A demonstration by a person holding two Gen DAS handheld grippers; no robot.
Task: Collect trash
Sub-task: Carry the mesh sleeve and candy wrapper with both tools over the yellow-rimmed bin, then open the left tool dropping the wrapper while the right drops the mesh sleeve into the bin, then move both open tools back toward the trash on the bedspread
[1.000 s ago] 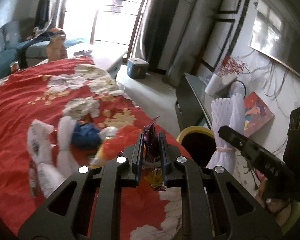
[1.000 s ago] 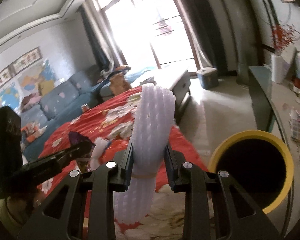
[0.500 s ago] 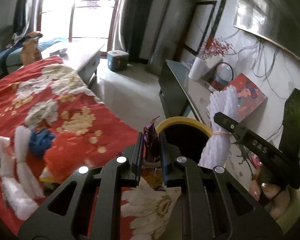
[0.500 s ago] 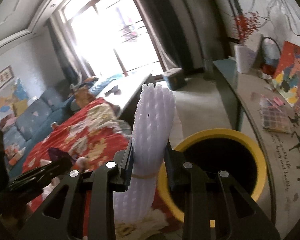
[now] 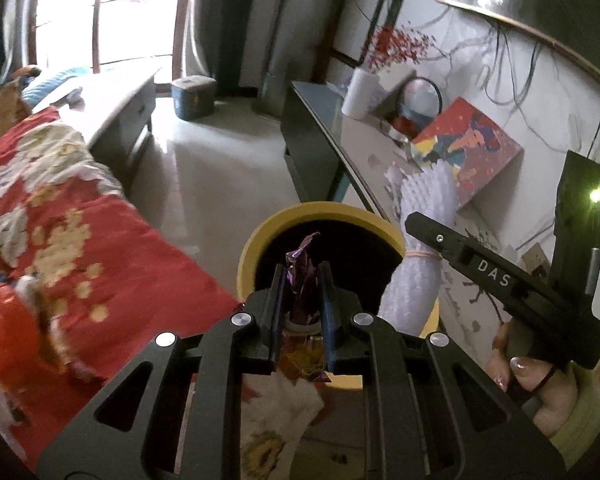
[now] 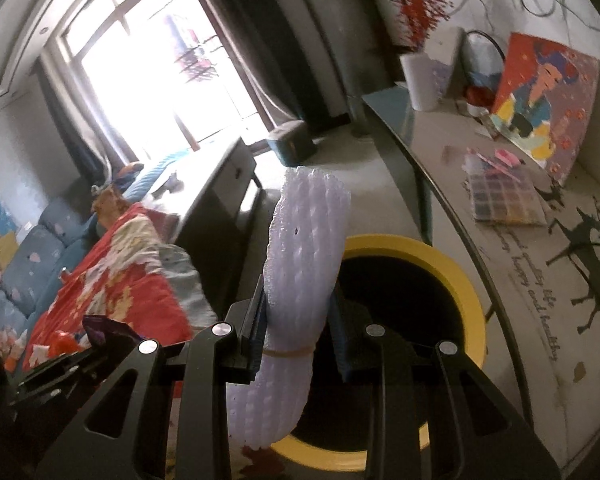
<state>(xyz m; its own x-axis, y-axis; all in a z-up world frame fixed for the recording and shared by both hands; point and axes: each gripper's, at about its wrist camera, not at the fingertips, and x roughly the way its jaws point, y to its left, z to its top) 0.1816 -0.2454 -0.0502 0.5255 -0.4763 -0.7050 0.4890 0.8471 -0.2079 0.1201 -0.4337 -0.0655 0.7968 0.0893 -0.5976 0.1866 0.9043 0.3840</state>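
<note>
Gripping purple wrapper point(image 5: 300, 280) in left gripper point(image 5: 301, 280), foam roll point(image 6: 304, 264) in right gripper point(image 6: 300, 312), both above yellow bin rim point(image 6: 452, 264)

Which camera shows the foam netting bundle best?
The right wrist view: the foam netting bundle fills its centre, clamped in the right gripper beside the yellow bin. The left wrist view shows it smaller, partly hidden by that gripper.

Right gripper point(image 6: 298, 316) clamps foam netting roll point(image 6: 304, 256) over yellow-rimmed bin point(image 6: 466, 280).

One round yellow-rimmed bin point(image 5: 260, 236), one crumpled purple foil wrapper point(image 5: 300, 276), one banded white foam-net roll point(image 6: 304, 264), two black two-finger grippers point(image 5: 300, 280) point(image 6: 298, 316).
</note>
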